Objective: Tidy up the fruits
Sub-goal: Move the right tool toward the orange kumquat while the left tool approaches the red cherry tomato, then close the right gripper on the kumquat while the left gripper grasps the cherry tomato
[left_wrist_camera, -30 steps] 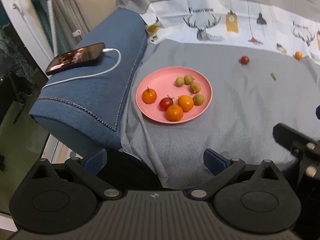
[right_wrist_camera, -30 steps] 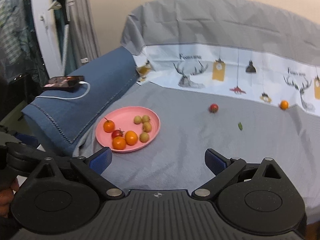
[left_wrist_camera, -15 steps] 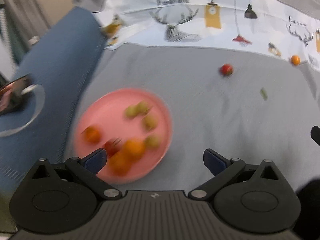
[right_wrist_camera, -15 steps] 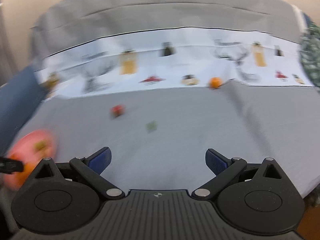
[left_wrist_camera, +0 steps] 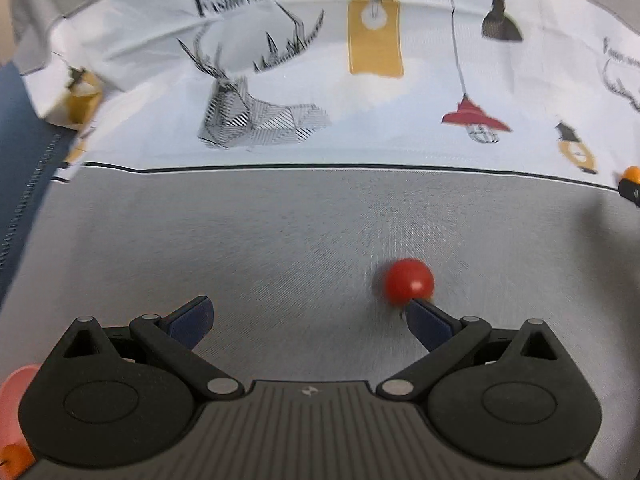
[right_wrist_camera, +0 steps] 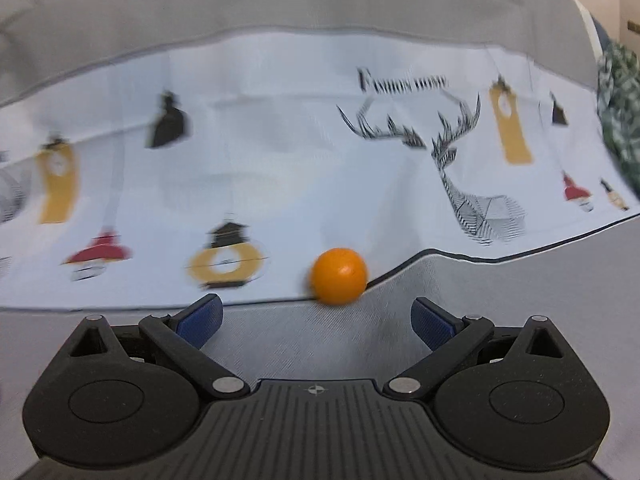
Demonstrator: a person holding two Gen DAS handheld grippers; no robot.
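Both have closed in on loose fruit: left tool [left_wrist_camera: 308, 316] wide by the red tomato [left_wrist_camera: 408, 282], right tool [right_wrist_camera: 316, 316] wide before the orange fruit [right_wrist_camera: 339, 275].

A red tomato [left_wrist_camera: 408, 281] lies on plain grey cover [left_wrist_camera: 280, 248]. An orange fruit [right_wrist_camera: 339, 275] sits by its white band [right_wrist_camera: 280, 168] printed with black deer and yellow, red lamps.

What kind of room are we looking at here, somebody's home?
Most likely a home, perhaps a bed or sofa: a soft grey cover carries a white band printed with deer and lamps. Loose fruit lies on it, a red tomato and a small orange. Both grippers are open.
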